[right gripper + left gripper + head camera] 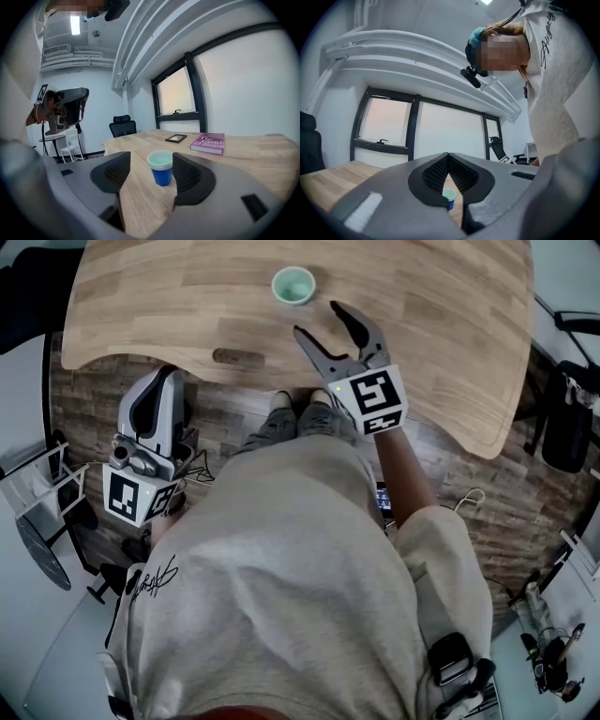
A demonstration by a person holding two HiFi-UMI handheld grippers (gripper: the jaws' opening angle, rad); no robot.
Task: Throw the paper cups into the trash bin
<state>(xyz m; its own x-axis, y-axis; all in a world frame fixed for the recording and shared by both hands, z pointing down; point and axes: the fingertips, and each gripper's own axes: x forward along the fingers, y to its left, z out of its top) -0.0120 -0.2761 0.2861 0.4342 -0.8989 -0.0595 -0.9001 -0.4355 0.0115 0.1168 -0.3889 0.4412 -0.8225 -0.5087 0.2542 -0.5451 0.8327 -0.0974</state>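
A blue paper cup (292, 284) with a pale green inside stands upright on the wooden table (441, 324). My right gripper (317, 319) hovers over the table just short of it, open. In the right gripper view the cup (161, 168) shows in the gap of the right gripper (150, 173), and neither pad touches it. My left gripper (167, 376) hangs off the table's near left edge, shut and holding nothing. In the left gripper view the left gripper (448, 161) has its pads meeting, and the cup (448, 197) peeks out below them, far off. No trash bin shows.
A pink book (208, 141) and a small framed picture (176, 138) lie farther along the table. A black office chair (123, 126) stands past the table's end. The person's legs and feet (295, 418) are under the table's near edge. A dark bag (567, 427) sits at the right.
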